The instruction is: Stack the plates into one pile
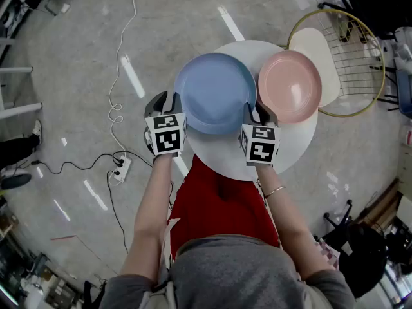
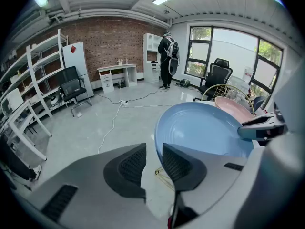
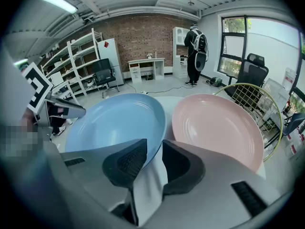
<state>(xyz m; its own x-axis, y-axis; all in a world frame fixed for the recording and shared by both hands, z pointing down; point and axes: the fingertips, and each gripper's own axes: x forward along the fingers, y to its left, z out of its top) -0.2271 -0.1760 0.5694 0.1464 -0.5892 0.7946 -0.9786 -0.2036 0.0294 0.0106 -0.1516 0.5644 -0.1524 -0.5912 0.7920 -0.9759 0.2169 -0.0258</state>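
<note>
Grey top, red garment — thin bracelet

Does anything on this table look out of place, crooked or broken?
Only one thing: the blue plate seems to stick out past the left edge of the round white table, near the left gripper. Neither it nor the pink plate looks chipped.

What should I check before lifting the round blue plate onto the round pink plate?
1. Left gripper clamped on round blue plate rim: not ok, jaws apart.
2. Right gripper clamped on opposite rim: not ok, the rim sits between the jaws with a gap showing.
3. Round pink plate empty: ok.
4. Plates clear of each other: cannot tell, rims look very close.
5. Blue plate fully on round white table: not ok, it overhangs the edge by the left gripper.
</note>
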